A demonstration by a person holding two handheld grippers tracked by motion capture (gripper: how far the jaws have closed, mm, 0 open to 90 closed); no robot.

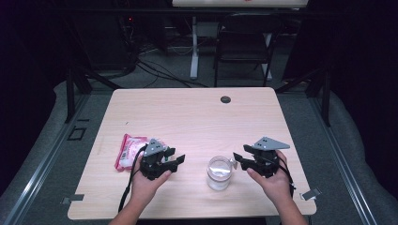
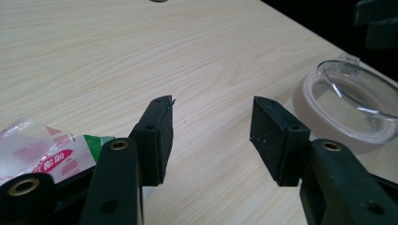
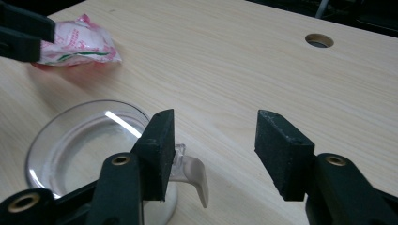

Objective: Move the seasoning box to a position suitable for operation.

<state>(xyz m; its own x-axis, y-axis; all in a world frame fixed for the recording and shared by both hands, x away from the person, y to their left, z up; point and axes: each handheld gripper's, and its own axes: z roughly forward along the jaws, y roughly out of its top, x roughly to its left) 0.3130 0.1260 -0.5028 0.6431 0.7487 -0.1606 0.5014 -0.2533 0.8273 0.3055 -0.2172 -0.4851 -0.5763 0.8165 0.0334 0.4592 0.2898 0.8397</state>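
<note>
We hold the left gripper (image 1: pixel 174 158) with its jaws apart and nothing between them, just right of the pink snack packet (image 1: pixel 128 151) lying on the wooden table (image 1: pixel 197 117). Our right gripper (image 1: pixel 239 159) stands wide open and empty beside the lidded clear plastic cup (image 1: pixel 219 172), whose lid tab (image 3: pixel 190 171) sits just under one pad (image 3: pixel 159 145).

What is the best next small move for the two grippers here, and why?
Probably the right gripper should move to the tab of the clear lidded cup and close on it. Its jaws stand open with nothing between them, right beside that tab. The left gripper is open too, apart from the cup.
</note>
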